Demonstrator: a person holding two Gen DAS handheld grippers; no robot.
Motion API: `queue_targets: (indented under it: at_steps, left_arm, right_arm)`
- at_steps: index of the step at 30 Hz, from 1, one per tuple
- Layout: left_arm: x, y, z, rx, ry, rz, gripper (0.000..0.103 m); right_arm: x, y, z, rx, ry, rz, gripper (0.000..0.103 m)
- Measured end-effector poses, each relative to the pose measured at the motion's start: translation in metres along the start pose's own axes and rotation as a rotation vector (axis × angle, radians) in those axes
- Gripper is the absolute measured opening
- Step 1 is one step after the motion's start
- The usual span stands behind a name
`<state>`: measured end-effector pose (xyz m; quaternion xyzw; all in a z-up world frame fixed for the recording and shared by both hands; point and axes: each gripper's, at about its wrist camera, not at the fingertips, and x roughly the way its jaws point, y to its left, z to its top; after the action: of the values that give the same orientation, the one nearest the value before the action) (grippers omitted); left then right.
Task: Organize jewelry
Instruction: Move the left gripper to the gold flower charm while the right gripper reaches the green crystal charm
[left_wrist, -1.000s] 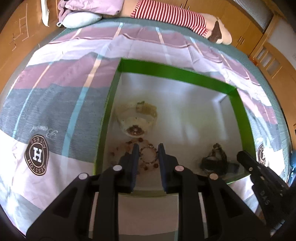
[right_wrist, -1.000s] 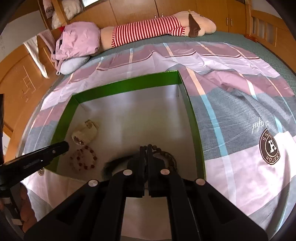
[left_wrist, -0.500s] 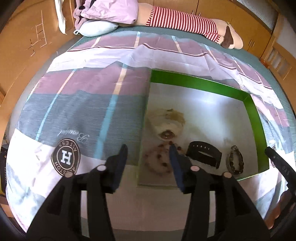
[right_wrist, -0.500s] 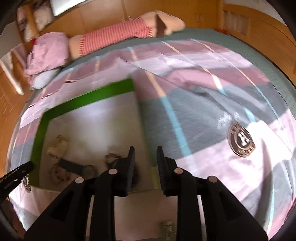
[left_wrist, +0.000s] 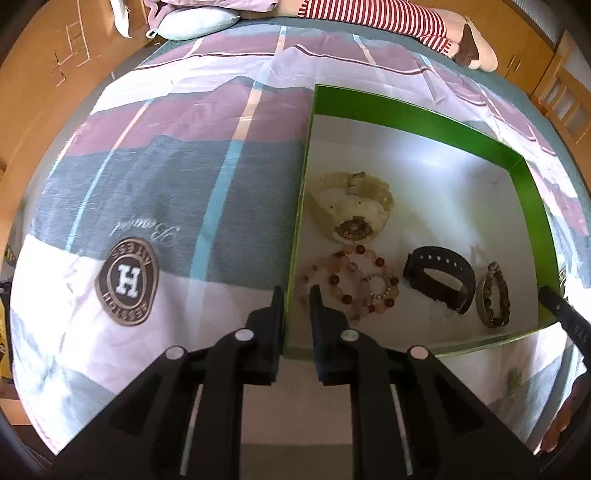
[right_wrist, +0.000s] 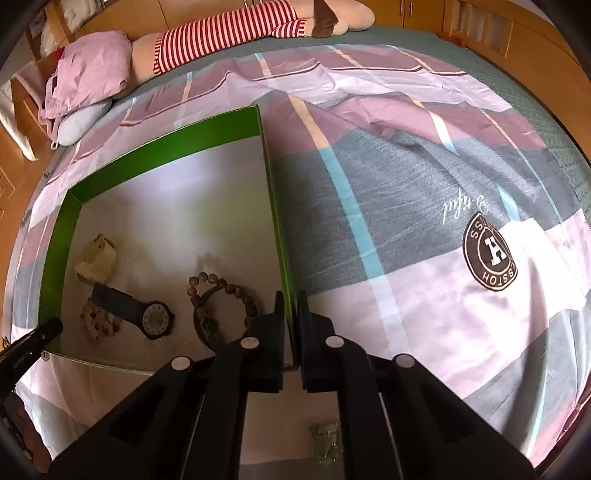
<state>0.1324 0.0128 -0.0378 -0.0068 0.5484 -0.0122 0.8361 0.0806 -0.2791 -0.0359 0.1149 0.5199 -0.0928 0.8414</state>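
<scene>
A green-walled box (left_wrist: 413, 110) with a white floor lies on the bed; it also shows in the right wrist view (right_wrist: 166, 144). Inside are a cream watch (left_wrist: 351, 210), pink and red bead bracelets (left_wrist: 351, 280), a black watch (left_wrist: 439, 277) and a brown bead bracelet (left_wrist: 493, 295). My left gripper (left_wrist: 296, 295) straddles the box's left wall near its front corner, jaws closed on it. My right gripper (right_wrist: 291, 301) is closed on the box's right wall (right_wrist: 280, 236) near the front corner. The black watch (right_wrist: 140, 306) and brown bracelet (right_wrist: 221, 299) also show there.
The bed has a pink, grey and white bedspread (left_wrist: 166, 177) with round H logos. A striped plush toy (right_wrist: 236, 33) and pillows (left_wrist: 195, 26) lie at the headboard. Wooden cabinets stand around. A small greenish object (right_wrist: 327, 443) lies on the bed below the right gripper.
Both grippers left the jewelry inside the box, moved outward to the box's side walls and closed on them. The black watch and brown bracelet now lie loose on the box floor.
</scene>
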Motion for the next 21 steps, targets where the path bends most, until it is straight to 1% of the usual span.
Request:
queue_targets:
  at_steps: [5,8,9,10,11,12,13,14,15,16,17,18,20,21]
  left_arm:
    - [-0.013,0.010,-0.025,0.016,0.005,0.037,0.014]
    - [-0.020,0.016,-0.039,0.030,-0.002,0.049,0.014]
    - [-0.022,0.018,-0.042,0.027,-0.003,0.043,0.015]
    - [-0.027,0.022,-0.045,0.010,-0.012,0.031,0.016]
    - [-0.034,0.026,-0.049,-0.009,-0.030,0.026,0.022]
    - [-0.045,0.029,-0.054,-0.024,-0.057,0.024,0.028]
    - [-0.053,0.030,-0.059,-0.025,-0.069,0.022,0.030]
    - [-0.060,0.030,-0.063,-0.015,-0.070,0.015,0.030]
    - [-0.066,0.028,-0.067,0.003,-0.063,0.000,0.030]
    - [-0.071,0.024,-0.076,0.021,-0.048,-0.037,0.030]
    - [-0.072,0.021,-0.084,0.031,-0.030,-0.068,0.031]
    - [-0.071,0.019,-0.092,0.040,-0.012,-0.087,0.032]
    - [-0.057,0.002,-0.107,0.093,0.063,-0.122,0.033]
    - [-0.048,-0.006,-0.114,0.119,0.102,-0.132,0.033]
  right_arm:
    - [-0.007,0.008,-0.014,-0.019,0.031,0.019,0.006]
    - [-0.016,0.016,-0.032,-0.063,0.039,0.021,0.006]
    - [-0.018,0.018,-0.036,-0.074,0.037,0.025,0.006]
    - [-0.019,0.019,-0.038,-0.083,0.033,0.036,0.009]
    - [-0.020,0.018,-0.037,-0.089,0.032,0.053,0.011]
    - [-0.024,0.016,-0.036,-0.088,0.023,0.081,0.023]
    - [-0.031,0.011,-0.035,-0.074,-0.004,0.104,0.041]
    - [-0.044,0.002,-0.036,-0.052,-0.047,0.108,0.044]
    - [-0.052,-0.005,-0.038,-0.046,-0.071,0.108,0.044]
    - [-0.062,-0.014,-0.040,-0.048,-0.082,0.104,0.044]
    - [-0.068,-0.022,-0.043,-0.053,-0.076,0.096,0.044]
    - [-0.069,-0.031,-0.047,-0.046,-0.059,0.084,0.044]
    - [-0.062,-0.048,-0.055,-0.018,-0.001,0.070,0.044]
    - [-0.051,-0.058,-0.062,0.003,0.062,0.066,0.044]
